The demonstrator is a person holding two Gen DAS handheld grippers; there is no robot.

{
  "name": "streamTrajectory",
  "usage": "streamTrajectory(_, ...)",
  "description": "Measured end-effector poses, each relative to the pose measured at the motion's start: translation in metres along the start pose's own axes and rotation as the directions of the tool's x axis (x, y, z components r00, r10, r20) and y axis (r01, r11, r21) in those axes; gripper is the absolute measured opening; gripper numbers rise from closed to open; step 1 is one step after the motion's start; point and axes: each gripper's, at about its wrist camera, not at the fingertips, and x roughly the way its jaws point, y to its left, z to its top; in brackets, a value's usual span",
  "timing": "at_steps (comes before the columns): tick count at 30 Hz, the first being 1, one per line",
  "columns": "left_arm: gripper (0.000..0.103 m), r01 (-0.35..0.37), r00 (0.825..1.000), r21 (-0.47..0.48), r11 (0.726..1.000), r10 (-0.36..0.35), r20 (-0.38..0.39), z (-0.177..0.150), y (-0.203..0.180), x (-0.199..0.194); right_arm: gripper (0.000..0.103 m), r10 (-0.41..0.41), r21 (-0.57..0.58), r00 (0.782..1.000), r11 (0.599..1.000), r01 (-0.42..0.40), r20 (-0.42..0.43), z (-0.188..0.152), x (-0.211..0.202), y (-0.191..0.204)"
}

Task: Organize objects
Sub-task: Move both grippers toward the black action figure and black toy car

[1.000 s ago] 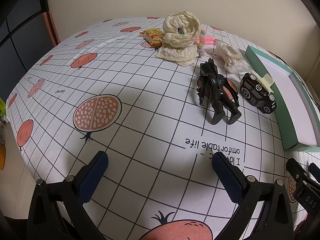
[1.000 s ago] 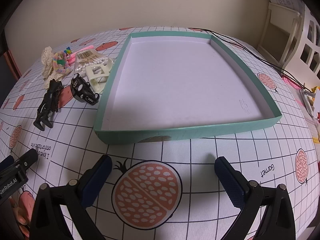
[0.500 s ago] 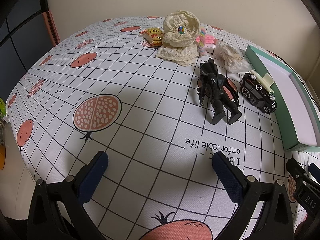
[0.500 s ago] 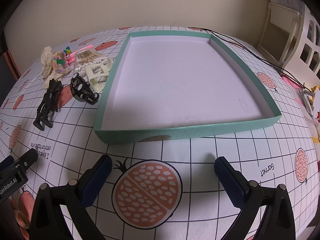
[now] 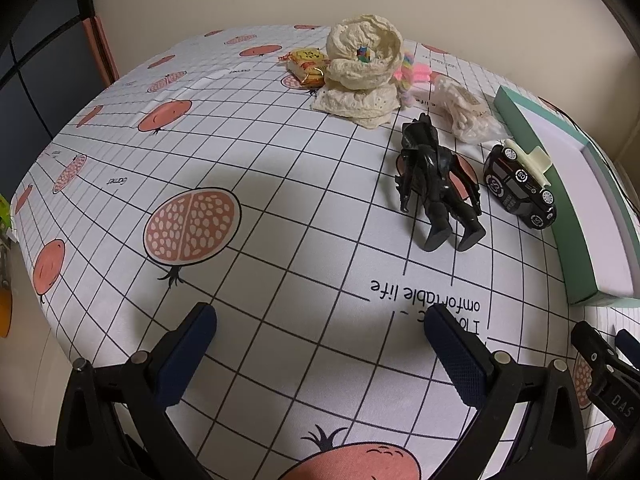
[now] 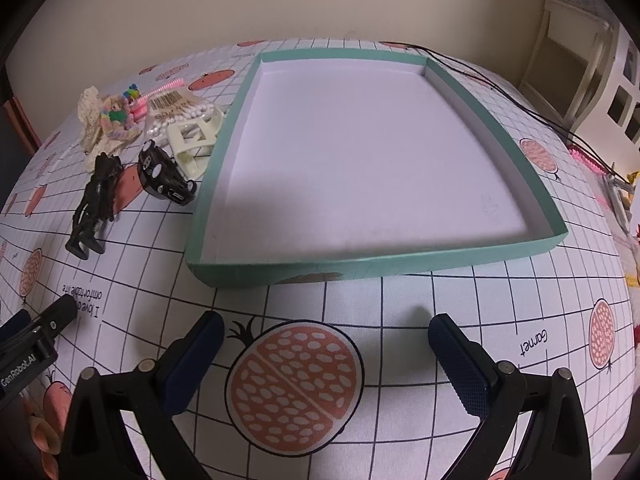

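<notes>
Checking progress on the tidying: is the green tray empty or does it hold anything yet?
Empty. The green tray shows only its bare white floor; the black figure and toy car lie outside it.

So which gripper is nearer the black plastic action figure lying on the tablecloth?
Left. The left gripper faces the black plastic action figure just ahead; the right gripper sits farther off, before the teal tray.

dim warm light | soft shadows | fisheye-warped, vignetted edges
</notes>
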Motion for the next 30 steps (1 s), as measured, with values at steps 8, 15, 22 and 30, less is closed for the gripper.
streamTrajectory(8, 0.103, 0.168, 0.984, 0.123, 0.978, -0.158, -0.086, 0.028, -0.002, -0.008, 0.102, 0.005, -0.023, 1.0, 1.0, -0.005, -0.012, 0.016, -0.023, 0.012)
streamTrajectory(15, 0.103, 0.188, 0.98, 0.132, 0.973, -0.177, -0.09, 0.069, -0.01, -0.032, 0.102, 0.022, -0.105, 0.999, 0.994, -0.018, 0.043, 0.059, -0.06, 0.029)
streamTrajectory(22, 0.103, 0.193, 0.976, 0.122, 0.974, -0.179, -0.123, 0.104, -0.022, -0.038, 0.096, 0.071, -0.202, 0.996, 0.977, -0.06, 0.048, 0.109, -0.073, 0.042)
streamTrajectory(30, 0.103, 0.2, 0.958, 0.059, 0.978, -0.182, -0.221, 0.121, -0.035, -0.014, 0.082, 0.117, -0.267, 0.993, 0.957, -0.117, -0.016, 0.132, -0.046, 0.052)
